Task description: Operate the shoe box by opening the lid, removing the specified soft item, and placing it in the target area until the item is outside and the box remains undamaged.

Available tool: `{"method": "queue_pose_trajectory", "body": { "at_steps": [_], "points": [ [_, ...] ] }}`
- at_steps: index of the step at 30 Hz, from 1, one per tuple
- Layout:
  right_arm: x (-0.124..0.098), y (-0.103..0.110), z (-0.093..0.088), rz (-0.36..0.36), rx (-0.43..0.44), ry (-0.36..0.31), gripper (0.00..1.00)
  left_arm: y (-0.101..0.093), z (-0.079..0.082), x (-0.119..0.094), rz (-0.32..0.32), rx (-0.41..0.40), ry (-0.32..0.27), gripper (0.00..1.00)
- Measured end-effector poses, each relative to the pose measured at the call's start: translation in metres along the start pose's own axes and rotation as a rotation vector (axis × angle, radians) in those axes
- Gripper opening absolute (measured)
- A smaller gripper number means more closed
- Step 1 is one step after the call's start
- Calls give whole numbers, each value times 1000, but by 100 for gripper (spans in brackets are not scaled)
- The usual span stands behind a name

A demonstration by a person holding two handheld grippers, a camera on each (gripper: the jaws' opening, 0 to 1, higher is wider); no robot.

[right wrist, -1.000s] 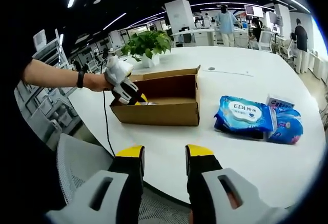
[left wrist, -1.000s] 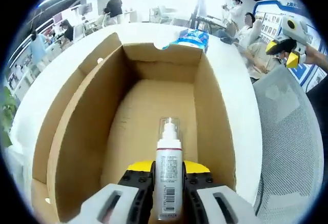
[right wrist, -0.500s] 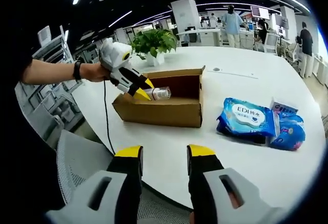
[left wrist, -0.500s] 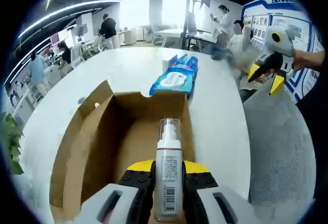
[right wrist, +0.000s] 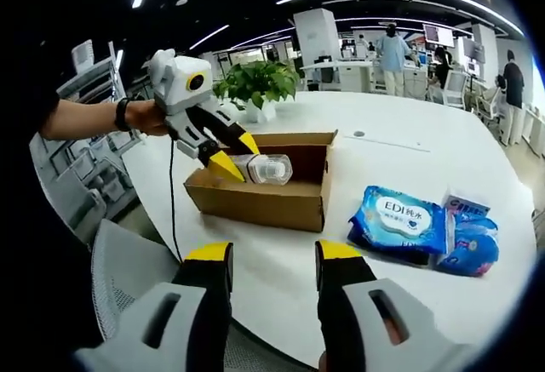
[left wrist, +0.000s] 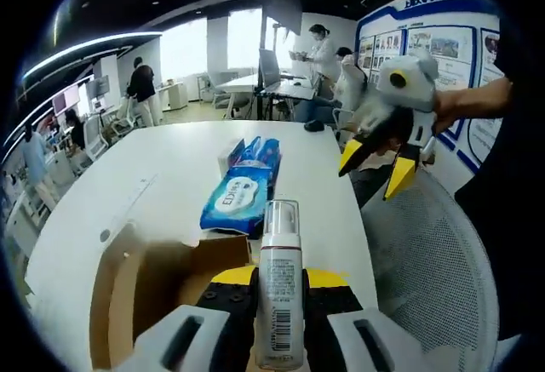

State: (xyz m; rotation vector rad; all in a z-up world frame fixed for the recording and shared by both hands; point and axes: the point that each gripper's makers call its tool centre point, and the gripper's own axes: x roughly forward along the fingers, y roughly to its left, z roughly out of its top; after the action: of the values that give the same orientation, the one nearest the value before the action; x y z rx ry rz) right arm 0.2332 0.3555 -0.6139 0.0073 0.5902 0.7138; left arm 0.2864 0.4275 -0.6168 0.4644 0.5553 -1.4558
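Two jaws of the left gripper (right wrist: pixel 228 155) clamp the bottle (right wrist: pixel 264 168) above the open box (right wrist: pixel 264 197), its base hidden between them, while the right gripper (right wrist: pixel 272 261) hangs empty, jaws apart.

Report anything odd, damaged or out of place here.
The left gripper holds a white pump spray bottle above the open brown cardboard shoe box, hardly a soft item. Box looks undamaged; blue wet-wipe packs lie flat.

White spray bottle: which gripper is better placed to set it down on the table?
Left. The left gripper already clamps the white spray bottle above the brown cardboard box; the right gripper is open, empty.
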Motion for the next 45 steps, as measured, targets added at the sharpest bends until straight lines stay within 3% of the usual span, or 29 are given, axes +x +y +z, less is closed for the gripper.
{"method": "queue_pose_trajectory", "body": {
  "at_steps": [8, 21, 25, 27, 32, 39, 45],
  "points": [
    [-8, 4, 19, 54, -80, -38, 38, -33, 29, 7, -102, 91, -19, 20],
    [-8, 30, 23, 196, -176, -63, 36, -67, 46, 13, -230, 139, -42, 20],
    [-10, 32, 27, 224, -185, -69, 30, -78, 52, 11, -276, 152, -57, 20],
    [-12, 36, 30, 258, -185, -76, 26, -79, 54, 11, -287, 154, -62, 20],
    [-12, 38, 29, 268, -180, -71, 23, -81, 58, 8, -311, 153, -70, 20],
    [-14, 47, 24, 291, -209, -47, 20, -87, 51, 8, -355, 162, -46, 20],
    [-12, 49, 23, 285, -172, -43, 18, -86, 46, 11, -361, 128, -27, 22]
  ]
}}
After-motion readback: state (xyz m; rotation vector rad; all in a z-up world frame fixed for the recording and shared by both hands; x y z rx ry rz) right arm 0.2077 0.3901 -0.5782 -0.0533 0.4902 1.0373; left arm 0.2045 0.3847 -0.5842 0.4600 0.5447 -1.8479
